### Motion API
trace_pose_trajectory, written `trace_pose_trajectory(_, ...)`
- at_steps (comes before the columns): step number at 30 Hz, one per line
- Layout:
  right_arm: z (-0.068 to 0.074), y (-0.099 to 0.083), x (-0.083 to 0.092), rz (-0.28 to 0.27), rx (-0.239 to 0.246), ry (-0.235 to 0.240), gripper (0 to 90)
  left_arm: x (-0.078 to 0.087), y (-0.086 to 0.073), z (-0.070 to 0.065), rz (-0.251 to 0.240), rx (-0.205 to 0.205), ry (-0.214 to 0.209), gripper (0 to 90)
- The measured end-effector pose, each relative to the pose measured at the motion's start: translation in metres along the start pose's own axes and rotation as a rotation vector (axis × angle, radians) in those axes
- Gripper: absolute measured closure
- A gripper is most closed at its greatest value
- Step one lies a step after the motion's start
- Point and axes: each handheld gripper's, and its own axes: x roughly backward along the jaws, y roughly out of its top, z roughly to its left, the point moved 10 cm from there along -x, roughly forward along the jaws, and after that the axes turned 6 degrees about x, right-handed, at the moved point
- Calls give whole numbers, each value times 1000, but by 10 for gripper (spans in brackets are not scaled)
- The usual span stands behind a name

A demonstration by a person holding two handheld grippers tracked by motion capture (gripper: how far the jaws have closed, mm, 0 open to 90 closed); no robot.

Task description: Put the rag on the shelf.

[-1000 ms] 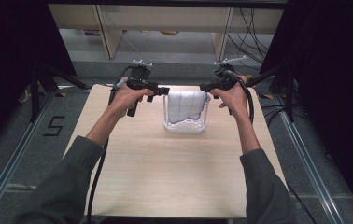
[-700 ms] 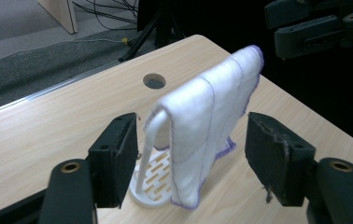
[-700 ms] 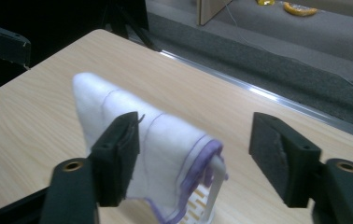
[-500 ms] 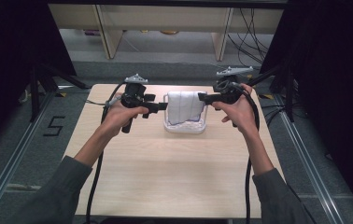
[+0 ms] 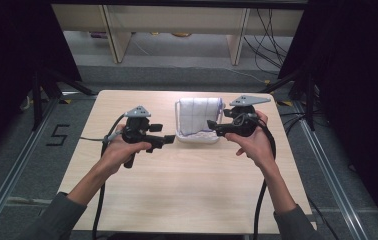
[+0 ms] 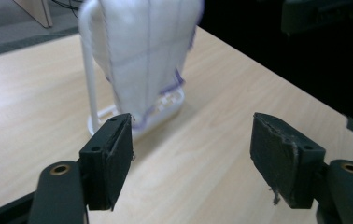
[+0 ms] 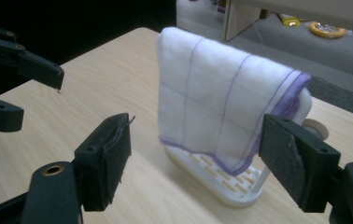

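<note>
1. While the white cloth (image 5: 199,116) hangs draped over the top bar of a small white rack (image 5: 179,120), both hands sit just off it, one to each side, at the far middle of the counter (image 5: 187,185).

2. The cloth, white with thin purple lines and a purple hem, falls over the rail in two flaps, so its weight is shared front and back and it stays put without a clip. Its lower hem reaches the slotted base of the rack.

3. The left claw (image 5: 169,140) is wide, with bare counter between its pads; its jaws have just been opening, and nothing lies between them. It points toward the rack from the left, just short of the base.

4. The right claw (image 5: 210,125) is also wide and holds nothing; its jaws too have just been opening. In the right gripper view the cloth's purple corner passes behind the right-hand pad (image 7: 289,158), apart from it as far as I can judge.

5. Both grippers are held roughly level, tips turned inward. That mirrored stance suits either letting go of the cloth's two edges or pinching them, and the open jaws fit both readings.

6. The rack stands upright on its own flat base.
</note>
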Motion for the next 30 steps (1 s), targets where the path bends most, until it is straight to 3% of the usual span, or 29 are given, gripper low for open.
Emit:
trace_pose_trajectory(4, 9, -14, -2, -17, 0, 24, 263, 2, -18, -5, 9, -4, -3, 294)
trace_pose_trajectory(6, 15, -23, -2, -16, -14, 38, 268, 3, -24, -7, 10, -25, 2, 276)
trace_pose_trajectory(8, 21, -37, -4, 26, 0, 56, 269, 3, -34, -11, 23, -47, 5, 253)
trace_pose_trajectory(12, 26, -56, -6, 46, -20, 63, 270, 6, -47, -19, 8, -42, -20, 224)
trace_pose_trajectory(15, 30, -66, -10, 49, -25, 78, 276, 10, -55, -21, 10, -63, -9, 214)
trace_pose_trajectory(18, 32, -72, -14, 62, -9, 63, 280, 10, -62, -22, 20, -87, -3, 214)
trace_pose_trajectory(19, 30, -74, -16, 61, 31, 61, 280, 10, -64, -22, 20, -91, 1, 214)
trace_pose_trajectory(22, 39, -79, -18, 69, -11, 78, 280, 9, -71, -23, 31, -93, 2, 214)
trace_pose_trajectory(23, 39, -80, -17, 73, 9, 76, 280, 8, -74, -23, 35, -100, 15, 214)
trace_pose_trajectory(29, 48, -81, -17, 51, 24, 99, 278, 7, -91, -22, 32, -105, 33, 215)
trace_pose_trajectory(30, 50, -82, -15, 55, 3, 93, 278, 7, -94, -22, 29, -105, 26, 215)
